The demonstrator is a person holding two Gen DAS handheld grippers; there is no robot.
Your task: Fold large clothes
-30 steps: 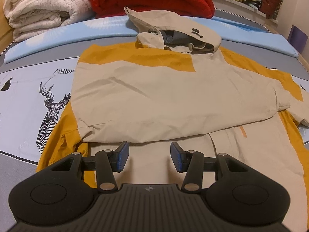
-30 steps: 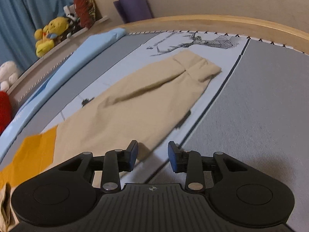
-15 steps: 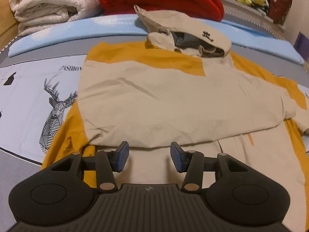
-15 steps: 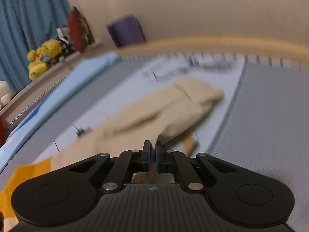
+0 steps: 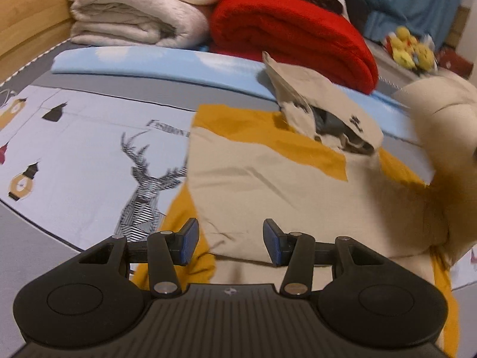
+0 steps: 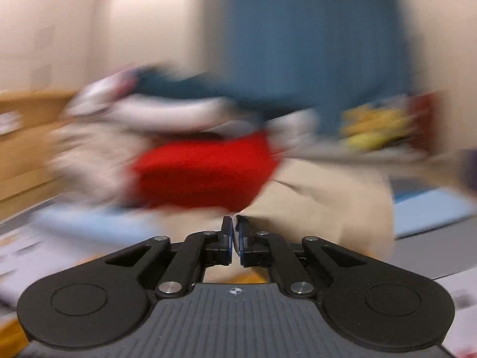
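On the bed [image 5: 89,137], the jacket [image 5: 268,185] lies beneath the empty, half-open left gripper [image 5: 228,240]; the right gripper [image 6: 235,238] pinches its lifted sleeve [image 6: 328,203].

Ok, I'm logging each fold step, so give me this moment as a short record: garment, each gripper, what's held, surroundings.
garment: beige and mustard hooded jacket spread on the printed bedsheet, one sleeve already folded across the body
left gripper: open, nothing between the jaws, hovering over the jacket's lower edge
right gripper: shut on beige fabric of the sleeve, lifted off the bed
right view: heavily blurred
behind jacket: red blanket, cream blanket, yellow plush toys
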